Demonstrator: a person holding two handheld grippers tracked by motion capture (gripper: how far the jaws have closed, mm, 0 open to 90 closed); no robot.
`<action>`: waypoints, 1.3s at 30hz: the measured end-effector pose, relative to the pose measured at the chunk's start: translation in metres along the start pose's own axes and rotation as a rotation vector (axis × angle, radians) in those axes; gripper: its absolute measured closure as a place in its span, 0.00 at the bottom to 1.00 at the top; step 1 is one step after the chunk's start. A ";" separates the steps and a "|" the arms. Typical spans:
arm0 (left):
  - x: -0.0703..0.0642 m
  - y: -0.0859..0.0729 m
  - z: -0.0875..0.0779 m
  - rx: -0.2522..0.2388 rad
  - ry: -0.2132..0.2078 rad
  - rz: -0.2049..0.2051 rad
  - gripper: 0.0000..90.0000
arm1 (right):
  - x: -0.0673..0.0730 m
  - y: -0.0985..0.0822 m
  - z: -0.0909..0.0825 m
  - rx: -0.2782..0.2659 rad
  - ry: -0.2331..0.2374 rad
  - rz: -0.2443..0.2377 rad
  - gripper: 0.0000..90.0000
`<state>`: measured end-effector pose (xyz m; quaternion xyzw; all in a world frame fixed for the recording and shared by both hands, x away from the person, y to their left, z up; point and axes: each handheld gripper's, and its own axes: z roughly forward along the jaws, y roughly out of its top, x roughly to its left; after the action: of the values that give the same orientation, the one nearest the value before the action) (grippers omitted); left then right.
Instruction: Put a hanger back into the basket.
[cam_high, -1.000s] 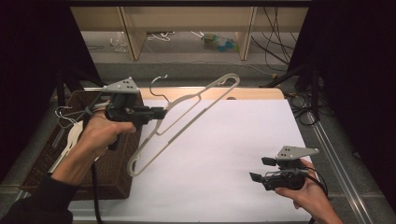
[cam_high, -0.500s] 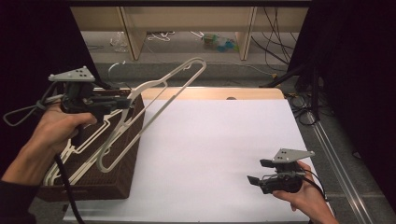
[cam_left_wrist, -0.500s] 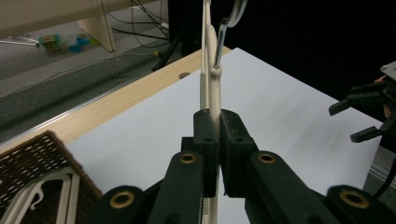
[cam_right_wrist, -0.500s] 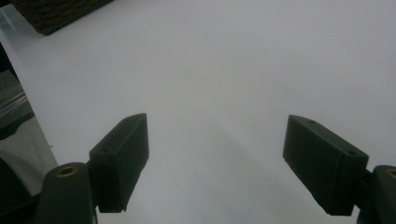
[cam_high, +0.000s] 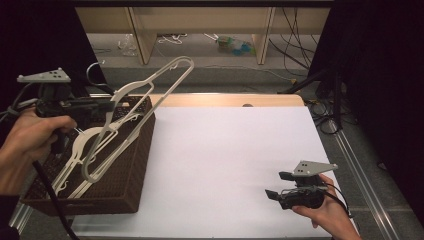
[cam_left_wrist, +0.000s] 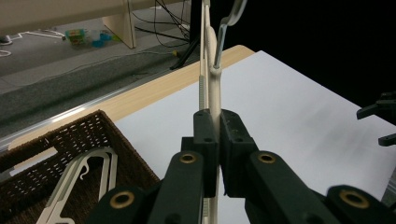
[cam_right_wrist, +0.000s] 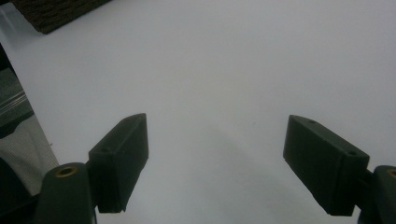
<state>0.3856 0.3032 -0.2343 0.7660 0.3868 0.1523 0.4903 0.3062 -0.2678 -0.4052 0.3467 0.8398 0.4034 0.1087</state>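
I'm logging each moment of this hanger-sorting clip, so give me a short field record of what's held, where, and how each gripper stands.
held item: white plastic hanger, tilted, over the basket
left gripper: shut on the hanger near its metal hook
right gripper: open, nothing between the jaws, over the white table sheet
container: dark wicker basket at the table's left, more white hangers inside

A: High view looks forward and down over the white table (cam_high: 225, 160), from afar.

B: Left gripper view sits close above the wicker basket (cam_left_wrist: 70, 140); right gripper view skims the table; 3 views share both.
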 end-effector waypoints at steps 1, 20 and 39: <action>0.006 -0.002 -0.002 -0.003 -0.012 -0.011 0.96 | 0.000 0.000 0.000 0.000 0.001 0.000 0.26; 0.075 -0.045 -0.016 -0.002 0.037 -0.138 0.96 | 0.000 -0.001 -0.002 -0.003 -0.004 -0.001 0.26; 0.112 -0.084 -0.018 0.060 0.064 -0.161 0.96 | -0.001 -0.001 -0.004 -0.013 -0.007 -0.004 0.26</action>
<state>0.4104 0.4157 -0.3153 0.7415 0.4669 0.1252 0.4653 0.3038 -0.2715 -0.4034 0.3457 0.8376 0.4071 0.1147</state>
